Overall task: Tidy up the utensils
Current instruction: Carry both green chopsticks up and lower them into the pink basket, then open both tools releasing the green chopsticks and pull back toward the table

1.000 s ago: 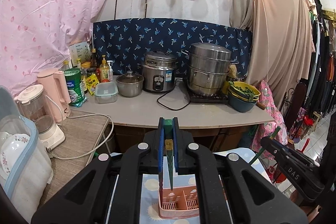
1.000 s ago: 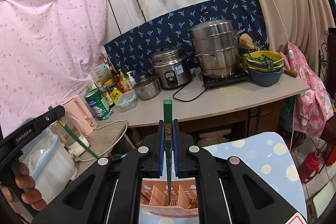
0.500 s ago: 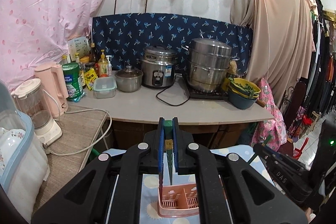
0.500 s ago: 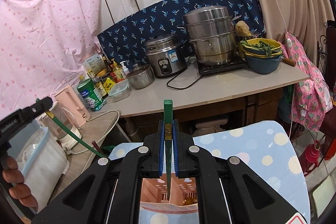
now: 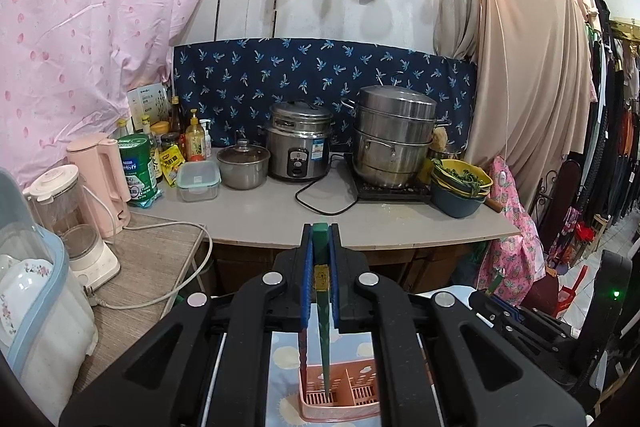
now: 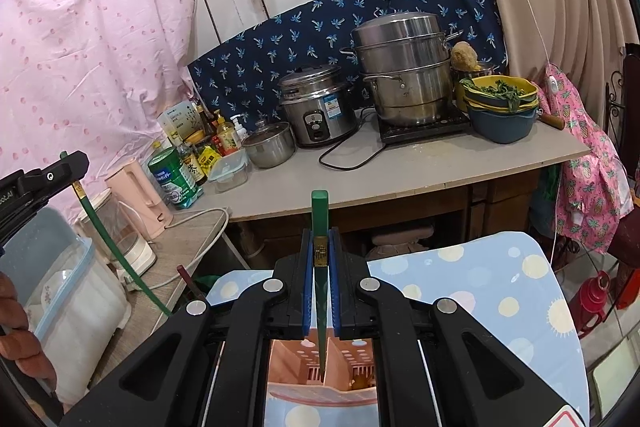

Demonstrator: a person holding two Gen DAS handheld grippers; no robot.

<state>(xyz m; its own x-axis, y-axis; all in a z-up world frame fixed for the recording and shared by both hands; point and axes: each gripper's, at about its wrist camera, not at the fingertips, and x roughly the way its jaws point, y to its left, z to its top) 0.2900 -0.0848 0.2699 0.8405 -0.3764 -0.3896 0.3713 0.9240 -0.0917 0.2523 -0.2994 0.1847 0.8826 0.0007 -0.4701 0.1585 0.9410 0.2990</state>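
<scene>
My left gripper (image 5: 320,259) is shut on a green chopstick (image 5: 322,323) that points down; its tip is over the pink utensil holder (image 5: 344,393) on the blue dotted cloth. A dark red chopstick (image 5: 303,359) stands in the holder beside it. My right gripper (image 6: 320,259) is shut on another green chopstick (image 6: 320,223), its tip down inside the pink holder (image 6: 292,363). The left gripper (image 6: 44,179) with its green chopstick (image 6: 116,251) shows at the left of the right wrist view. The right gripper body (image 5: 532,323) shows at the lower right of the left wrist view.
A grey counter (image 5: 360,223) behind holds a rice cooker (image 5: 300,143), a steel steamer pot (image 5: 394,135), a small lidded pot (image 5: 243,167), bowls of greens (image 5: 460,183), bottles and a pink kettle (image 5: 102,175). A blender (image 5: 76,223) and dish box (image 5: 36,307) stand left.
Both grippers have lowered and shifted a little over the holder; the right chopstick's tip sits deeper in it. Both stay shut on their chopsticks.
</scene>
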